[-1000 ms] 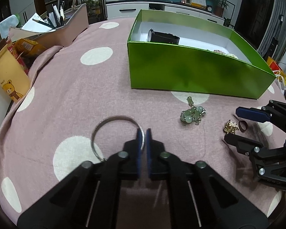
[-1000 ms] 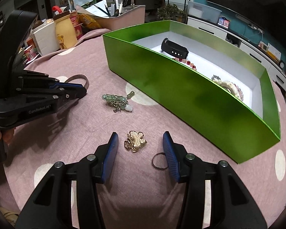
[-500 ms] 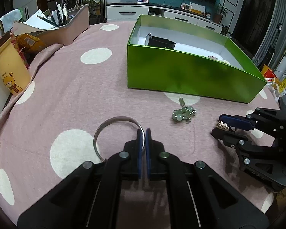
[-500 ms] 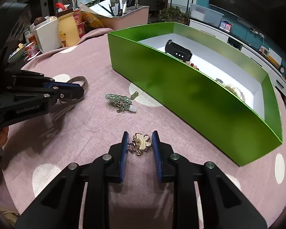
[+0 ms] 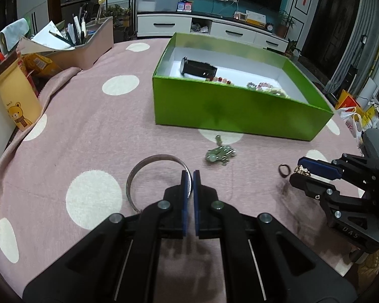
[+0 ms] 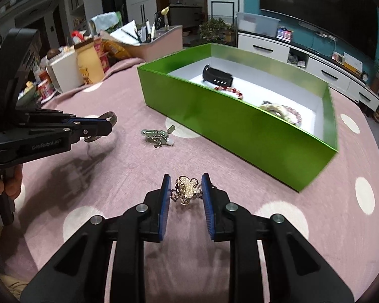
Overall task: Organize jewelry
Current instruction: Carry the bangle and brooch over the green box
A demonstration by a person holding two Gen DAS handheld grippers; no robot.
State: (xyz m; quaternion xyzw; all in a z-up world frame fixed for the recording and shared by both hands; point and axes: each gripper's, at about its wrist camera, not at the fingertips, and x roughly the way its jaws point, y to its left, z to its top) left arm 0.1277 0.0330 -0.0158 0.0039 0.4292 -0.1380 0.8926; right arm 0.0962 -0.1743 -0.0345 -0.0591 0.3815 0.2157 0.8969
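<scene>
My left gripper (image 5: pixel 188 176) is shut on a silver bangle (image 5: pixel 149 162), held above the pink dotted tablecloth; it also shows in the right wrist view (image 6: pixel 106 123). My right gripper (image 6: pixel 185 189) is shut on a gold pearl brooch (image 6: pixel 187 189), lifted off the cloth; it shows in the left wrist view (image 5: pixel 302 170) too. A green jade charm (image 5: pixel 218 154) lies on the cloth in front of the green box (image 5: pixel 240 111). A small dark ring (image 5: pixel 283 170) lies by the right gripper. The box holds a black band (image 6: pixel 217 77) and bead bracelets (image 6: pixel 280 108).
A yellow bear bottle (image 5: pixel 16 98), snack packs and a pink pen holder (image 5: pixel 88 48) crowd the table's left edge. The box wall (image 6: pixel 230 123) stands ahead of my right gripper. The tablecloth (image 5: pixel 88 131) drops off at left.
My right gripper closed on the gold brooch and lifted it; the dark ring stayed on the cloth. My left gripper kept the bangle and rose a little.
</scene>
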